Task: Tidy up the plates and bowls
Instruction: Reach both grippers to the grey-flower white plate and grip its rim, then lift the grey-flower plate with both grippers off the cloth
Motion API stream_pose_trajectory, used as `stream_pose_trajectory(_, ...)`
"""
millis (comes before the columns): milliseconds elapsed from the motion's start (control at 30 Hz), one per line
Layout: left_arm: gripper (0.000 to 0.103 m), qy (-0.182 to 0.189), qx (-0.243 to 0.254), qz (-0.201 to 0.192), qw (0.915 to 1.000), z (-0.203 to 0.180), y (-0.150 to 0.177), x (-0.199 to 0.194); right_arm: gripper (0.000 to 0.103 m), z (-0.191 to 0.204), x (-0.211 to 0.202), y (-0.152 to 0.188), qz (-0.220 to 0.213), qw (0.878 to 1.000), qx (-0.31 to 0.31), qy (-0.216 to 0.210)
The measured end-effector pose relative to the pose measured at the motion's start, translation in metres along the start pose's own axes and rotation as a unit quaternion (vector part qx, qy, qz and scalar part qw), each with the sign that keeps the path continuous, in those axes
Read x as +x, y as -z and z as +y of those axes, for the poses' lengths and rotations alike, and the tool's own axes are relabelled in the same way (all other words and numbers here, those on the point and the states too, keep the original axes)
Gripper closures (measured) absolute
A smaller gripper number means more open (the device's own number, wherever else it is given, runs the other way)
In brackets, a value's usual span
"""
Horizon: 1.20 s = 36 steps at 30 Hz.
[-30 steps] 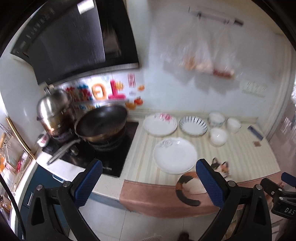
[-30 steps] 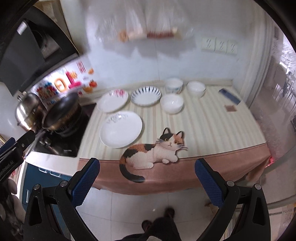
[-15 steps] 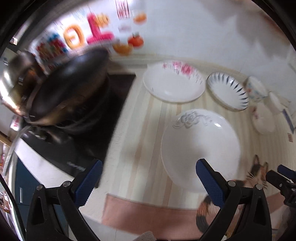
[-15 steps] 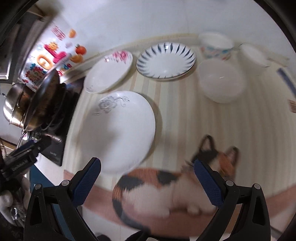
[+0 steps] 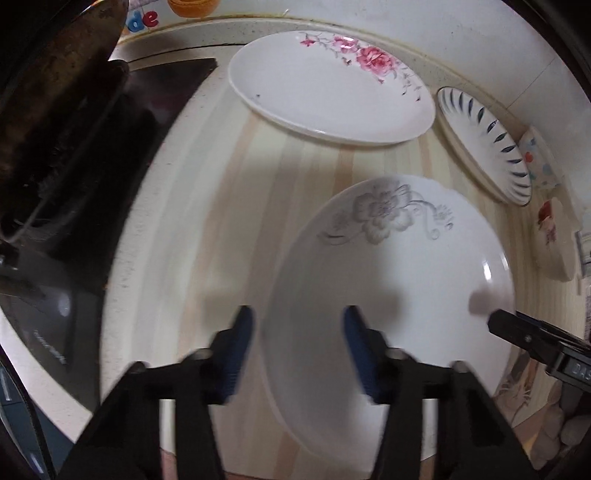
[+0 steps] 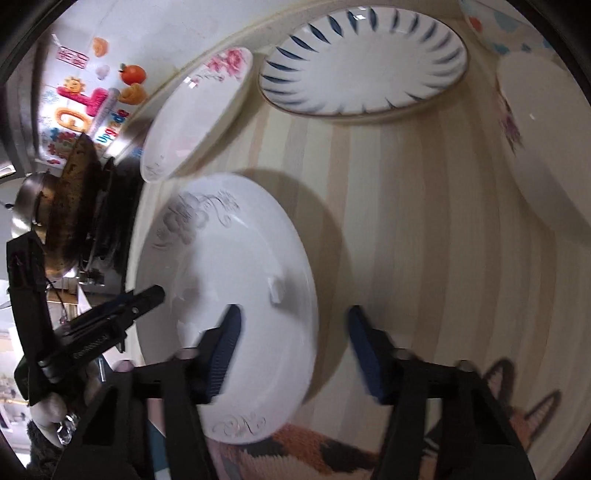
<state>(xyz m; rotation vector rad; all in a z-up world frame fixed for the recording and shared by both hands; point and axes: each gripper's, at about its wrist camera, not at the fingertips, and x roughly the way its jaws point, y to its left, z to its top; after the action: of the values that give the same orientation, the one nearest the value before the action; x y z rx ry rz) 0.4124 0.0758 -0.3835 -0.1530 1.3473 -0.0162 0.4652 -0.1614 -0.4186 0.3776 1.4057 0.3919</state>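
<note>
A large white plate with a grey flower [image 5: 388, 280] lies on the striped counter, nearest to me. My left gripper [image 5: 299, 347] is open, with its blue fingers on either side of the plate's left rim. My right gripper [image 6: 293, 347] is open too and straddles the right rim of the same plate [image 6: 229, 280]. Behind it lie a pink-flower plate [image 5: 328, 92] and a blue-striped plate [image 5: 487, 144]. To the right are a white bowl with a red flower [image 6: 543, 147] and a patterned bowl [image 6: 506, 26].
A dark wok [image 5: 48, 110] sits on the black stove [image 5: 55, 295] at the left, close to the plates. A cloth with a cat print [image 6: 314, 454] hangs over the counter's front edge. A wall runs behind the dishes.
Both grippers have come down and forward from well off the counter to the grey-flower plate. Their fingers stand closer together than before, one pair at each side of the rim.
</note>
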Motion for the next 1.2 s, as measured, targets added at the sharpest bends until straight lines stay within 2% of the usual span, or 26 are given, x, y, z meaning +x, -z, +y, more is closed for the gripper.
stream_pose_trajectory(33,0.063,-0.003,-0.001,-0.005,1.0,-0.001,0.0,0.0,0.071,0.001,0.002,-0.001,0.007,1.0,0.0,-0.005)
stream_pose_trajectory(67,0.063,-0.006,0.0,-0.008,0.9999,-0.002,0.001,-0.001,0.073,0.003,0.002,0.0,0.012,1.0,-0.001,-0.005)
stream_pose_trajectory(200,0.063,-0.012,-0.002,-0.014,0.9998,-0.004,0.009,-0.006,0.073,0.01,0.004,-0.001,0.011,1.0,-0.026,0.014)
stream_pose_trajectory(533,0.063,-0.018,0.011,-0.012,0.9997,-0.025,0.014,-0.01,0.073,-0.005,-0.025,0.014,0.011,1.0,-0.024,0.006)
stream_pose_trajectory(967,0.063,0.011,0.05,-0.011,0.9986,-0.087,0.039,-0.025,0.073,-0.062,-0.091,0.05,-0.002,1.0,0.012,0.022)
stream_pose_trajectory(1200,0.063,0.021,0.08,-0.002,0.9966,-0.117,0.044,-0.018,0.073,-0.095,-0.106,0.067,-0.004,0.998,0.044,0.034)
